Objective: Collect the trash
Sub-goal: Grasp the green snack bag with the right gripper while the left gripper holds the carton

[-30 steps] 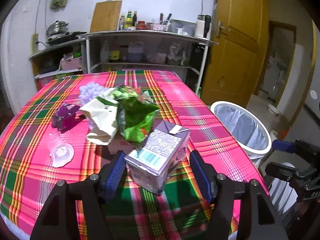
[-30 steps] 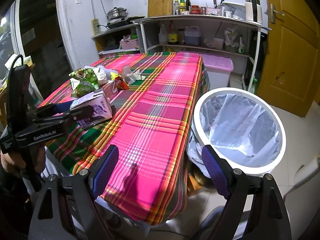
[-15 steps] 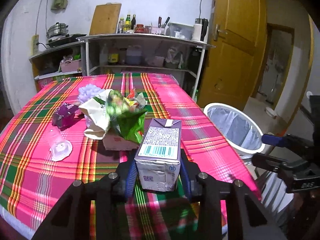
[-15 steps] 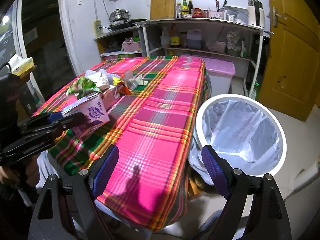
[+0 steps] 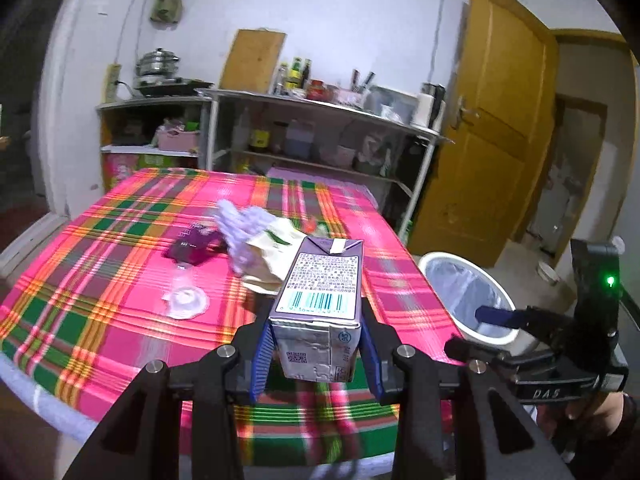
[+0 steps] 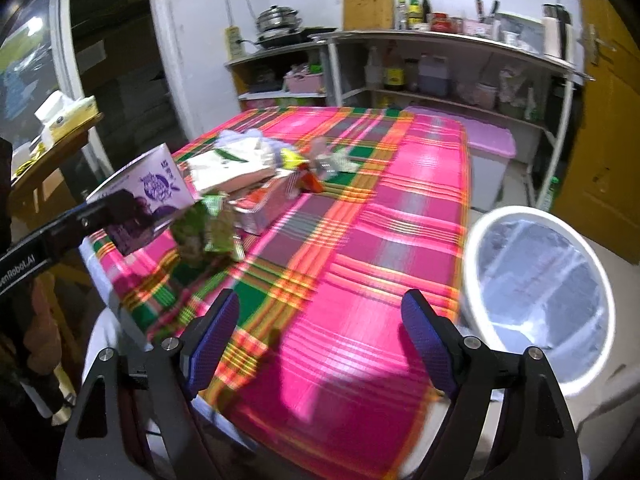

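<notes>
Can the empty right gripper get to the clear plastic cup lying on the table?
Probably not easily: the right gripper hovers open near the bin, while the cup lies across the table beyond the trash pile.

Even indoor light, bright on the white wall (image 5: 340,20). Both fisheye views bend hard at the edges, corners gone black. Motion blur smears the plaid tablecloth (image 6: 360,260) and the trash pile (image 6: 248,172); the carton's barcode (image 5: 320,300) stays crisp. A soft shadow falls across the near cloth.
</notes>
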`<state>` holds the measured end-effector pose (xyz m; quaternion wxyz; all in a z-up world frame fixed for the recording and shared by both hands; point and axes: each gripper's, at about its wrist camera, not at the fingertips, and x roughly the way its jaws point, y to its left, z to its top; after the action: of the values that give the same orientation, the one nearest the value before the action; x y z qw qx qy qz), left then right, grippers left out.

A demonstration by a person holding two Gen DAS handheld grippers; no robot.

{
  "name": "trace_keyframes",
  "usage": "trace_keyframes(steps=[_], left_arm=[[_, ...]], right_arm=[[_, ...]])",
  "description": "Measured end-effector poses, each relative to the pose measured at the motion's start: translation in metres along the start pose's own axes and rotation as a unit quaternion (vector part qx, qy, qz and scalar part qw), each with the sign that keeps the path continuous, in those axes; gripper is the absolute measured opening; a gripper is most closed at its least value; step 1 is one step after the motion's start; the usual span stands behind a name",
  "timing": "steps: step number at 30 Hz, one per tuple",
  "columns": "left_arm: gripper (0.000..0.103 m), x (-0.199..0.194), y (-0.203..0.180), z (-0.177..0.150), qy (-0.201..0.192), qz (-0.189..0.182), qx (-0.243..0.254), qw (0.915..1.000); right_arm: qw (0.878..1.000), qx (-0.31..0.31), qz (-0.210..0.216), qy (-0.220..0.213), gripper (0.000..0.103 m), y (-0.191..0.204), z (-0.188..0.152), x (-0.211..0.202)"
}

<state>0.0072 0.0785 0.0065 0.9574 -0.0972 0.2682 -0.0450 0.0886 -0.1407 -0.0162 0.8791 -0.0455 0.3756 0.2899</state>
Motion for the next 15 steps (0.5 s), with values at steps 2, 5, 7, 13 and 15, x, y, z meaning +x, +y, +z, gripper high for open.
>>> trace_keyframes(steps=[2, 5, 7, 13, 15], left_arm=[[0.039, -0.006, 0.01, 0.003, -0.008, 0.012, -0.009, 0.9999], [0.039, -0.013, 0.023, 0.005, -0.017, 0.031, -0.02, 0.9992], [0.039, -0.017, 0.033, 0.005, -0.019, 0.043, -0.027, 0.9985], [0.039, -0.015, 0.059, 0.0, -0.011, 0.071, -0.047, 0.9963], [0.039, -0.014, 0.065, -0.002, -0.009, 0.076, -0.052, 0.9957]], right_arm=[[1.0, -0.007, 0.013, 0.006, 0.08, 0.009, 0.006, 0.01], [0.999, -0.014, 0.033, 0.018, 0.075, 0.024, 0.013, 0.026], [0.998, -0.022, 0.045, 0.024, 0.072, 0.033, 0.019, 0.036], [0.996, -0.04, 0.075, 0.039, 0.061, 0.059, 0.034, 0.063], [0.995, -0.042, 0.084, 0.044, 0.06, 0.064, 0.037, 0.071]])
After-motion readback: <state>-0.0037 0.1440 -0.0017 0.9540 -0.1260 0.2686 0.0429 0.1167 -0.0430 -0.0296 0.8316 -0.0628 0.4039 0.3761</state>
